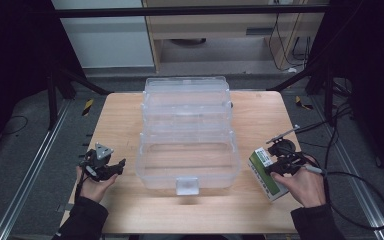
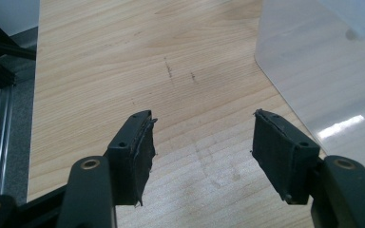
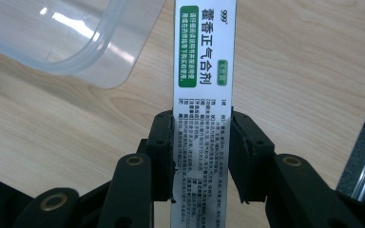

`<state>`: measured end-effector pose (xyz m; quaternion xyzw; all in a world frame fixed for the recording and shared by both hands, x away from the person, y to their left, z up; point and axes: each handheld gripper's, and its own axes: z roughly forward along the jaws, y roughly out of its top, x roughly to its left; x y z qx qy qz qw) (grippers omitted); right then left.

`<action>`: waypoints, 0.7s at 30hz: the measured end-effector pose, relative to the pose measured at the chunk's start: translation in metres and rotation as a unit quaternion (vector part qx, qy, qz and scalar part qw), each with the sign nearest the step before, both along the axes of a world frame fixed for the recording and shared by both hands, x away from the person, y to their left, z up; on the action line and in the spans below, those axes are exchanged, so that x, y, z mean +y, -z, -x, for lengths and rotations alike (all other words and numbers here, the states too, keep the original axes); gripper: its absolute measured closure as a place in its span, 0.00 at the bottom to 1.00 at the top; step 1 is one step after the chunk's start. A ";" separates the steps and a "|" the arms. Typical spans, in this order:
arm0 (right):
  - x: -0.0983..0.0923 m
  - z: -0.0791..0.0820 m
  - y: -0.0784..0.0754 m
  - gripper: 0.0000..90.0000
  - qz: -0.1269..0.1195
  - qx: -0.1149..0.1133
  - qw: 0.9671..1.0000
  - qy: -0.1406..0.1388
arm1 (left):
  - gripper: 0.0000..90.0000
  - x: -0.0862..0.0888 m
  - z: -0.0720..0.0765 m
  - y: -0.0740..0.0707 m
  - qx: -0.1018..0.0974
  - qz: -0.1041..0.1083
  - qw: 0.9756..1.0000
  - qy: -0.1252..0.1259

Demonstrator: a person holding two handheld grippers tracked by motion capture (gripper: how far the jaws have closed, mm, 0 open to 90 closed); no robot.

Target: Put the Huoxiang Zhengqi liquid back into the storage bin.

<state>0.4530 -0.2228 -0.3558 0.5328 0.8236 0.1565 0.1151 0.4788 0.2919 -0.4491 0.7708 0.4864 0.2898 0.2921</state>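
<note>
A clear plastic tiered organizer box (image 1: 186, 131) stands open in the middle of the wooden table (image 1: 260, 112), its lowest tray (image 1: 187, 165) nearest me. To its right my right gripper (image 1: 275, 167) is shut on a green and white medicine box (image 1: 266, 172). In the right gripper view both pads press the narrow sides of that medicine box (image 3: 203, 90), which hangs a little above the wood beside the organizer's rim (image 3: 83, 57). My left gripper (image 1: 111, 169) rests left of the organizer; its jaws stand wide apart over bare wood, left gripper (image 2: 202, 137) holding nothing.
The organizer's clear wall (image 2: 323, 85) lies just right of the left jaws. A latch tab (image 1: 187, 186) sticks out at the organizer's front. Cables (image 1: 360, 200) trail off the table's right edge. Metal frame rails (image 1: 30, 170) run along both sides.
</note>
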 end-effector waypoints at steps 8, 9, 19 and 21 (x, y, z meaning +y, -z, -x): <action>-0.003 -0.001 -0.019 0.72 -0.013 -0.037 0.999 -0.004 | 0.43 0.000 0.000 0.001 0.001 -0.001 1.000 -0.001; -0.003 -0.002 -0.021 0.72 -0.013 -0.043 0.999 -0.005 | 0.43 0.000 0.000 0.001 0.001 -0.001 1.000 -0.002; 0.002 -0.005 -0.045 0.72 -0.015 -0.090 0.996 -0.020 | 0.43 0.001 0.000 0.002 0.002 -0.001 1.000 -0.003; 0.005 -0.005 -0.049 0.72 -0.018 -0.096 0.995 -0.025 | 0.43 0.001 0.000 0.002 0.002 0.000 1.000 -0.003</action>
